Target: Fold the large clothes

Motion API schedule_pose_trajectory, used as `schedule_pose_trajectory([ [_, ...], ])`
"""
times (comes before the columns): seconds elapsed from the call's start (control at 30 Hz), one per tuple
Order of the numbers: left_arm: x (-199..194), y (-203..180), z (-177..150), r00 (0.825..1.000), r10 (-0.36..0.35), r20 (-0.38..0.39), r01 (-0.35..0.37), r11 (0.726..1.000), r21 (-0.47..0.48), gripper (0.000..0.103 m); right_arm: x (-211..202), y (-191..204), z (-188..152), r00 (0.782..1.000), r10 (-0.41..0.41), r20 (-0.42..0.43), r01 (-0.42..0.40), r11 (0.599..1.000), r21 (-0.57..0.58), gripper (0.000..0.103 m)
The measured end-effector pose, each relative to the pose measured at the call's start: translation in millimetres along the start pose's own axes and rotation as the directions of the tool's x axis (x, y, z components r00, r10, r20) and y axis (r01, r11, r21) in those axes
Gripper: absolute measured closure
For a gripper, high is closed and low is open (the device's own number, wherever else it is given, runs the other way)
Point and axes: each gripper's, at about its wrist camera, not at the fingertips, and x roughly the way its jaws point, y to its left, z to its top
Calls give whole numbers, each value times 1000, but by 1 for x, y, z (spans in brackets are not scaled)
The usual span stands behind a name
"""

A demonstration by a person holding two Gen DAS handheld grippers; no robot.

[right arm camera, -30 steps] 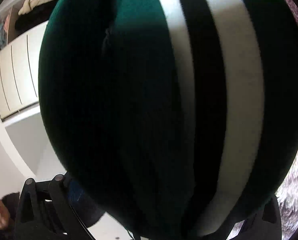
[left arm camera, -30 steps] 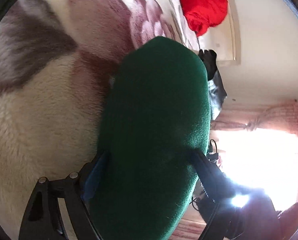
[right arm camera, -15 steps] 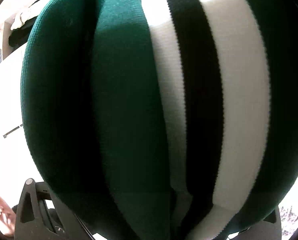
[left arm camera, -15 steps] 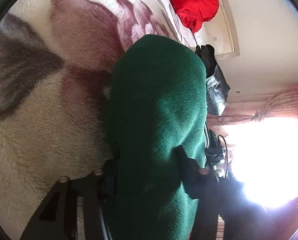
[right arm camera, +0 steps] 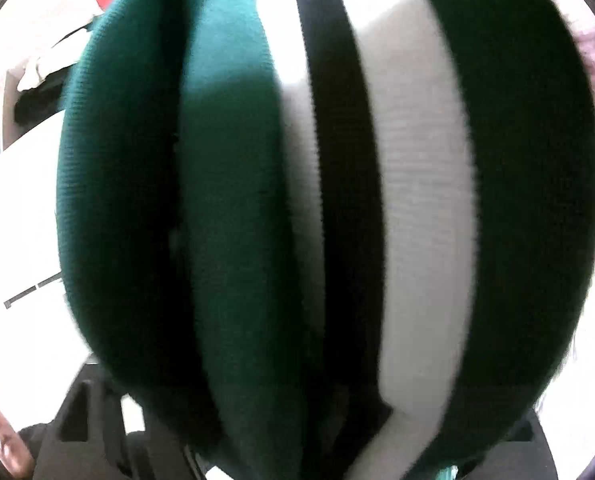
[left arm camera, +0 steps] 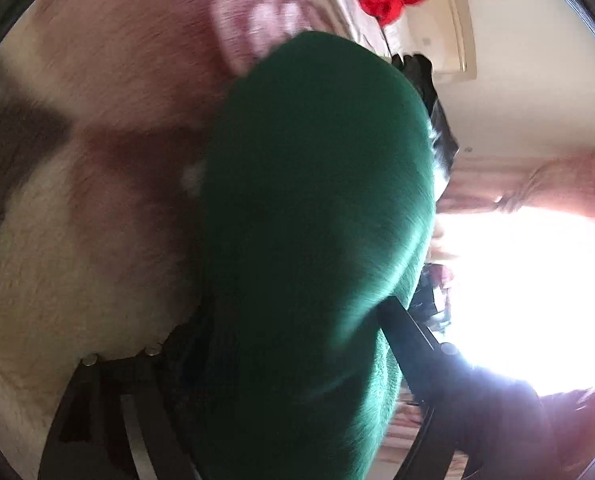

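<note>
Both grippers, left gripper [left arm camera: 281, 364] and right gripper [right arm camera: 297, 432], clamp the dark green knit sweater with white and black stripes [right arm camera: 417, 200], apparently lifted ahead of them over the fluffy cream-and-pink blanket [left arm camera: 77, 240] for folding.

Left gripper [left arm camera: 281, 344] is clamped on the green sweater [left arm camera: 317, 220], one finger [left arm camera: 409, 328] showing along the cloth's right edge, the other mostly buried on the left. Right gripper [right arm camera: 297, 440] pinches the same sweater, bunched folds swallowing both fingers; only the black frame peeks out at the bottom corners.
</note>
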Motion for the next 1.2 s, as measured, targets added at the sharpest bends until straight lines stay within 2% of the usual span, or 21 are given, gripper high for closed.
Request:
schedule_pose_trajectory([
  [0.03,-1,-8,-1,999,27,19,-28,999,25,27,5,3,-2,1000,-3,15,3,1000,-2,22],
  [0.1,-7,-15,-4,997,52,48,-53,998,27,56,5,9,-7,999,-2,40,2,1000,-13,42],
  [0.17,-16,-25,-7,996,54,65,-55,998,18,64,-2,14,-16,997,4,80,-4,1000,1,56],
  [0.2,-19,-32,-9,995,71,68,-73,997,30,66,-3,20,-23,996,6,89,-6,1000,-6,58],
  [0.37,-24,-71,4,996,75,56,-78,995,59,68,-13,47,-48,989,29,145,-29,1000,-4,63],
  [0.47,-27,-106,16,997,64,44,-69,992,108,68,-39,63,-68,982,58,181,-56,998,-19,63],
  [0.6,-19,-165,44,999,41,31,-46,984,174,68,-80,100,-89,966,78,246,-66,996,-54,63],
  [0.73,5,-235,92,1000,-18,16,14,976,216,68,-135,154,-91,946,70,317,-40,994,-100,63],
  [0.83,30,-278,140,997,-69,18,63,971,232,68,-191,200,-74,927,45,371,6,991,-136,63],
  [0.9,42,-294,170,995,-96,23,87,967,241,68,-220,231,-55,916,26,400,41,986,-159,63],
  [0.97,61,-308,207,993,-114,31,102,962,253,68,-263,257,-11,908,14,419,66,982,-175,63],
  [1.1,103,-304,267,992,-120,41,107,964,242,67,-298,276,62,902,-19,431,100,981,-167,63],
  [1.13,116,-295,281,992,-123,35,112,966,234,67,-313,276,94,905,-28,425,107,981,-164,63],
  [1.2,140,-272,300,994,-104,20,98,972,213,67,-305,268,130,904,-51,425,121,983,-141,63],
])
